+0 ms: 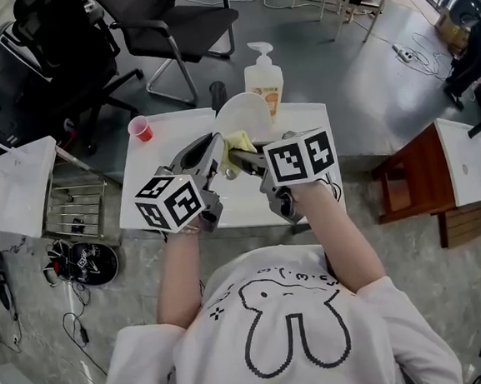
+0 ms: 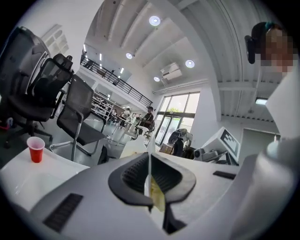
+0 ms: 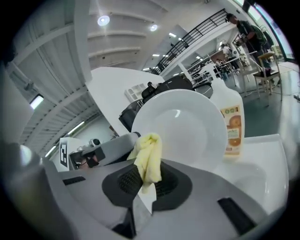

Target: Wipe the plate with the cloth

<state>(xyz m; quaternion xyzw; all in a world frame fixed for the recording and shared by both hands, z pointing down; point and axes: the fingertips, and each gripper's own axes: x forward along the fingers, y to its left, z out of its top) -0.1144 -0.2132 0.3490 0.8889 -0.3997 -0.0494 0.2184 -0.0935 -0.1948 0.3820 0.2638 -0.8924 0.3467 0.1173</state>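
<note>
Seen edge-on, the plate [image 2: 151, 150] showed only as a thin white sliver, pinched between the closed jaws of the left gripper [image 2: 150, 174]. The right gripper [image 3: 147, 177] clamped a soft, crumpled yellow cloth [image 3: 148, 157] that hid the lower rim of the smooth round plate, upright above the white table [image 1: 139, 181].

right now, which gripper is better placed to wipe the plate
Right. The right gripper is shut on the yellow cloth and faces the plate head-on. The left gripper is shut on the plate's rim, holding it upright, so it is busy.
</note>
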